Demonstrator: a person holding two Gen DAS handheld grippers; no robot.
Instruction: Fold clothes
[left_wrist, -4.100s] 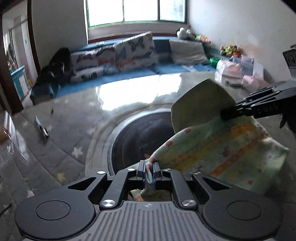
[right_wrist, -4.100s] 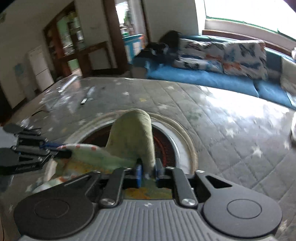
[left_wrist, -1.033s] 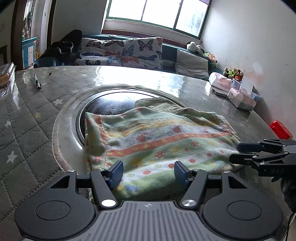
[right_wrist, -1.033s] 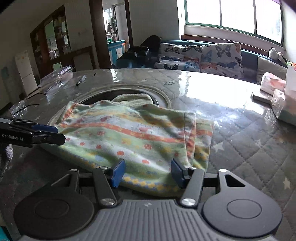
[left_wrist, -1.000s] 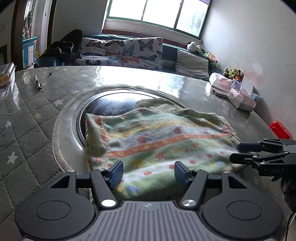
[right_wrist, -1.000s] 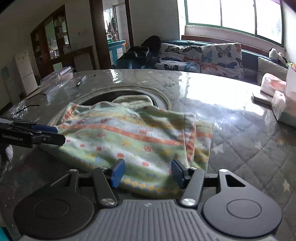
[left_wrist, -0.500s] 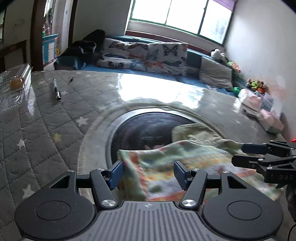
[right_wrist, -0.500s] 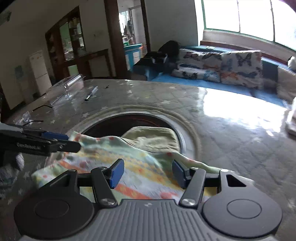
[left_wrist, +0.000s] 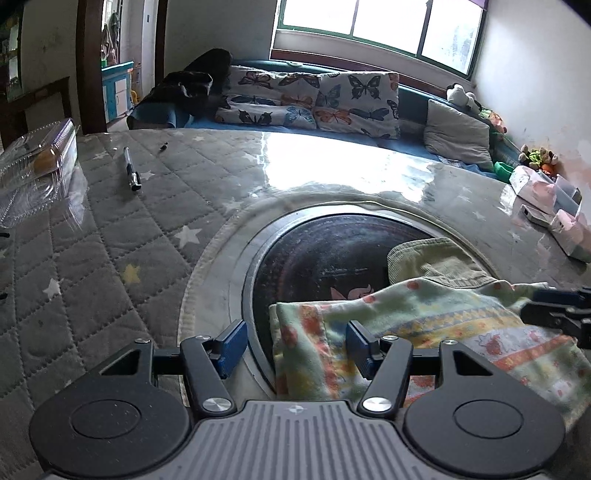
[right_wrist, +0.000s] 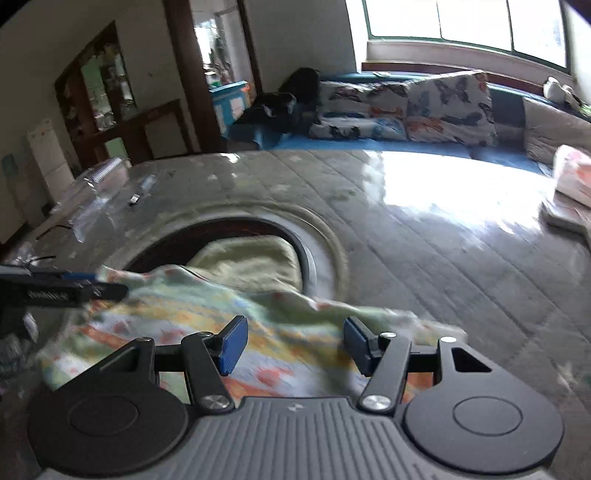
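A folded patterned cloth (left_wrist: 424, 332), light green with orange and yellow stripes and a plain olive-green underside (left_wrist: 432, 258), lies on the table over the near right part of a dark round inset (left_wrist: 325, 251). My left gripper (left_wrist: 293, 345) is open, low over the cloth's near left corner. My right gripper (right_wrist: 291, 339) is open, low over the cloth (right_wrist: 192, 325). The right gripper also shows in the left wrist view (left_wrist: 554, 306) at the cloth's right edge. The left gripper shows in the right wrist view (right_wrist: 62, 286) at the cloth's left edge.
The table has a grey quilted star-pattern cover (left_wrist: 110, 240). A pen (left_wrist: 131, 173) and clear plastic boxes (left_wrist: 37, 166) lie at the far left. Tissue packs and boxes (left_wrist: 546, 199) sit at the far right. A blue sofa with butterfly cushions (left_wrist: 314, 99) stands behind the table.
Both grippers let go of the cloth and opened. Over the last second they moved forward and lower over the cloth, which lies flat.
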